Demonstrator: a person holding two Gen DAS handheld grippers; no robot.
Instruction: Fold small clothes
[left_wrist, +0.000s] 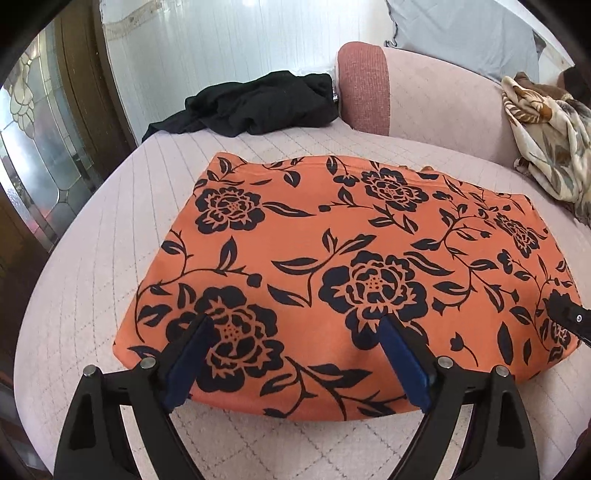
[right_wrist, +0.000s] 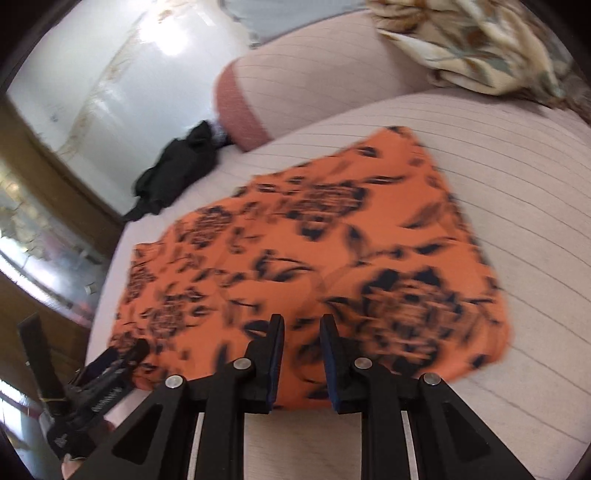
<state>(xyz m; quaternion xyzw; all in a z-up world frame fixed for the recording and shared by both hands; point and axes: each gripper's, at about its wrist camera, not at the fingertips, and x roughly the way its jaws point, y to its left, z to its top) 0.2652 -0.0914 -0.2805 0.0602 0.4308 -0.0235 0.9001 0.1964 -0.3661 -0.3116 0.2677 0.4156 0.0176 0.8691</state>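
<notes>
— Where's the garment?

— The orange floral garment (left_wrist: 332, 258) lies flat on the pale quilted bed (left_wrist: 92, 280), spread wide in front of me. My left hand-held gripper (left_wrist: 295, 325) hovers over its near edge with the fingers spread wide and nothing between the blue pads (left_wrist: 188, 354). I can't tell whether the tips touch the cloth or just hang above it.

— And the right one?

— My right hand-held gripper (right_wrist: 302, 321) is over the same near hem, fingers drawn narrow with a small gap between them. The pads sit at the cloth's edge, but that view is smeared with blur, so I can't say if any fabric is pinched. In the left view only a black tip of it (left_wrist: 567, 314) shows at the right rim, the rest cut off.

— What kind of garment is it?

— Hard to say. It widens toward me and narrows at the far side; the far edge is partly folded, and no sleeves or waistband are clear.

— Anything else on the bed?

— A crumpled black garment (left_wrist: 255, 105) lies at the far side, next to a pink bolster (left_wrist: 365, 88). A cream patterned blanket (left_wrist: 546, 136) is bunched at the right, running out of frame. A grey pillow (left_wrist: 461, 33) sits behind, cut off at the top. At the left there is a glass-panelled door (left_wrist: 37, 147), its edge lost in the lens rim.
</notes>
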